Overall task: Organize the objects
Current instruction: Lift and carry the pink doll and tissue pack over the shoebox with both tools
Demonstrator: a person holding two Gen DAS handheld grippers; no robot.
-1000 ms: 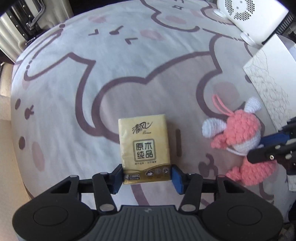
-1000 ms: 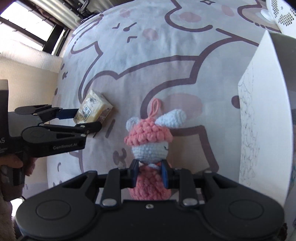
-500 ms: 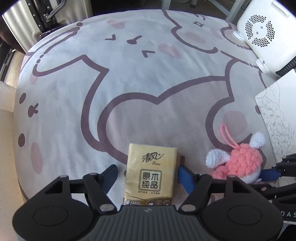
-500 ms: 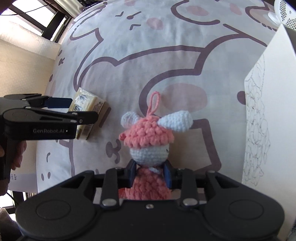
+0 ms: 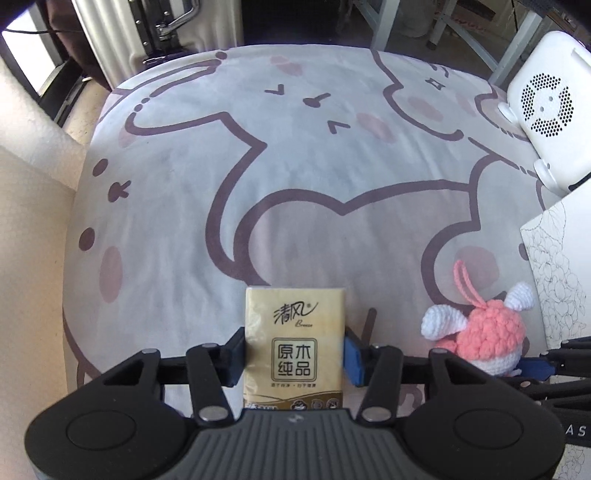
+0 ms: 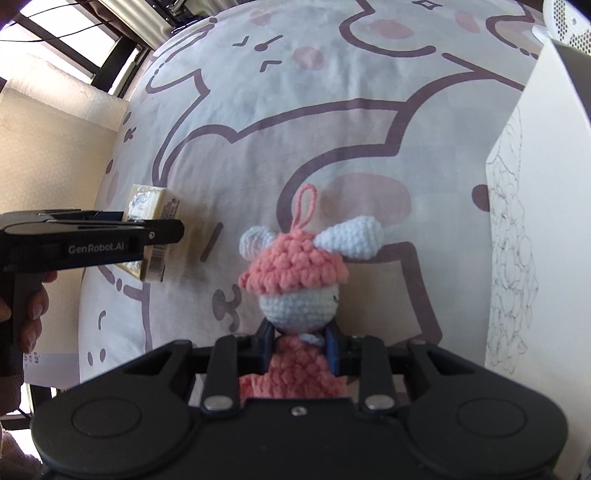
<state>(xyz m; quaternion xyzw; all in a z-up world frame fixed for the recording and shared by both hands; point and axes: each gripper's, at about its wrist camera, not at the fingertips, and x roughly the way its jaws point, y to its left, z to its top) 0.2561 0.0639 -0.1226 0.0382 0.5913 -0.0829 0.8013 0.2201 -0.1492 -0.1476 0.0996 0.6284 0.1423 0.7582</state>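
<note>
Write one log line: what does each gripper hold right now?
left gripper: fingers just closed on tissue pack | right gripper: shut on crochet doll | both over bedsheet

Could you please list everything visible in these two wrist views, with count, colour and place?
tissue pack: one, tan-yellow, between the left gripper's pads, near edge of the cloth.
crochet doll: one, pink and white with a pink loop, held by its lower body in the right gripper.
cartoon cloth: one, pale grey with purple outlines and pink spots, covering the surface.
white box: one, white with line drawings, right of the doll.
white appliance: one, white with a perforated grille, far right corner.
suitcase: one, silver-beige, beyond the far edge.
left gripper: black, blue pads, just closed on the pack.
right gripper: black, shut on the doll.
hand: holding the left gripper's handle.
</note>
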